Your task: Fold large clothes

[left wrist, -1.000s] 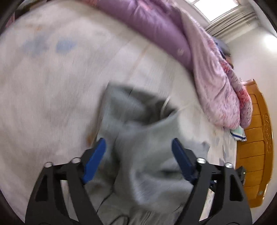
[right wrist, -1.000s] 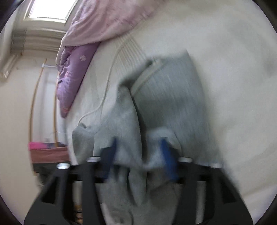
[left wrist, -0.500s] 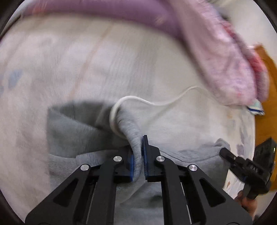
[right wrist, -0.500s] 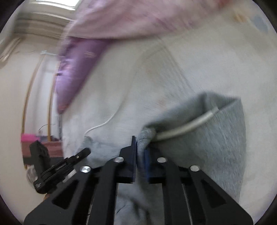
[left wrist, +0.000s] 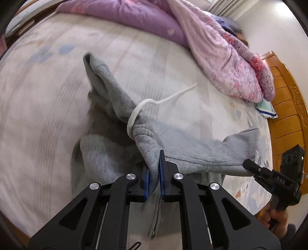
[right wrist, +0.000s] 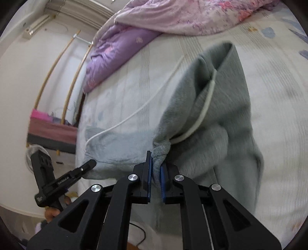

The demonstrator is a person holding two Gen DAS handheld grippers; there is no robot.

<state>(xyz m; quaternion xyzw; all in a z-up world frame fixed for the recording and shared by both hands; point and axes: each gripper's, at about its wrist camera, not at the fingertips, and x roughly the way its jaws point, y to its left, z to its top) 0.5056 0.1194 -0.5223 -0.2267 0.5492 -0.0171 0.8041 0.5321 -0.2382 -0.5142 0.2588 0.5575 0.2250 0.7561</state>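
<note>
A grey hooded sweatshirt with a white drawstring hangs lifted over the bed. My left gripper is shut on its thick edge near the drawstring. My right gripper is shut on the same edge farther along; it also shows in the left wrist view pinching the far corner. The cloth is stretched between the two grippers. The sweatshirt drapes down, with its hood opening up and the drawstring trailing. The left gripper shows in the right wrist view.
A purple quilt and a pink floral quilt are heaped along the far side of the bed. A wooden headboard stands at the right. A small folded cloth lies by it. A pink shelf is off the bed.
Both grippers went from open over the crumpled sweatshirt to shut on its edge. They then lifted it and moved apart, stretching the cloth between them.
</note>
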